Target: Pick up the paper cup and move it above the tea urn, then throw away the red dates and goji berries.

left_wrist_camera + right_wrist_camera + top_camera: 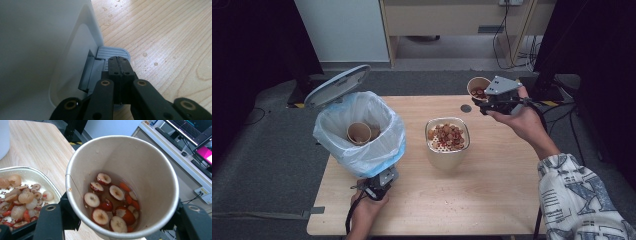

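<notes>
Clearly the paper cup point(122, 187) is light, soft-walled and wet inside; the right gripper point(120, 220) pinches its sides, while the left gripper point(119, 67), pressed together, pushes the bin pedal point(113, 53).

High view overhead, gripper views close, sharing table point(492, 190)

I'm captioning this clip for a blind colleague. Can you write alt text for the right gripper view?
A paper cup, held between the right gripper's black jaws, holds sliced red dates and orange bits in a little liquid. At lower left a strainer tray of similar fruit pieces rests on the wooden table.
</notes>
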A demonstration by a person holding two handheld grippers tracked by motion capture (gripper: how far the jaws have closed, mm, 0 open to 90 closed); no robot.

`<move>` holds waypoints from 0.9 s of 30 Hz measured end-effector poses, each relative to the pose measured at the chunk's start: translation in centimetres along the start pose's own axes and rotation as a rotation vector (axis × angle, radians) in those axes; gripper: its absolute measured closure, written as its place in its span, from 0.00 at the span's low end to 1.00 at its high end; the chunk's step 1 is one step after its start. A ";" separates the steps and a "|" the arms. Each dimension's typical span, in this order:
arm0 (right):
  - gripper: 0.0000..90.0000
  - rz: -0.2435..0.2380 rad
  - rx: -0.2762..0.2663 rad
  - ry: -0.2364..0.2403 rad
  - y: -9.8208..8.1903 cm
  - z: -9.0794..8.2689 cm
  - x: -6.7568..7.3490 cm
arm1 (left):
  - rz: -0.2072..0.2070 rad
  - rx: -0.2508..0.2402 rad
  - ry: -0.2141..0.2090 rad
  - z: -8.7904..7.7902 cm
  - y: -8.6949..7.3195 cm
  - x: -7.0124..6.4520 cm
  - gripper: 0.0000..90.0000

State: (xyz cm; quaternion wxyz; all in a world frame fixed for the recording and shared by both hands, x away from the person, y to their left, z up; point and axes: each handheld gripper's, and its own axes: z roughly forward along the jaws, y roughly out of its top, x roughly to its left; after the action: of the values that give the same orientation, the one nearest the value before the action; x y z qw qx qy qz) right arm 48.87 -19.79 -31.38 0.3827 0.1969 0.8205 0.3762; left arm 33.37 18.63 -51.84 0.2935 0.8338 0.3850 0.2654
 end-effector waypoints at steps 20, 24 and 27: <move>0.40 -0.060 0.007 0.013 0.8 0.6 1.1 | -0.003 -0.003 0.000 0.0 0.0 -0.1 0.99; 0.40 -0.088 0.005 0.030 1.2 0.8 1.8 | -0.002 -0.002 0.000 0.0 0.0 -0.1 0.99; 0.40 -0.092 0.012 0.029 1.3 0.9 1.9 | 0.008 -0.002 0.002 0.0 0.0 0.0 0.99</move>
State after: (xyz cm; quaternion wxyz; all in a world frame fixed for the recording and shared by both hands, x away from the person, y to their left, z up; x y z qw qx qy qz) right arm 48.37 -17.38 -31.70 0.3865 0.1561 0.8363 0.3562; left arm 33.38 18.58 -51.83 0.2928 0.8348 0.3818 0.2676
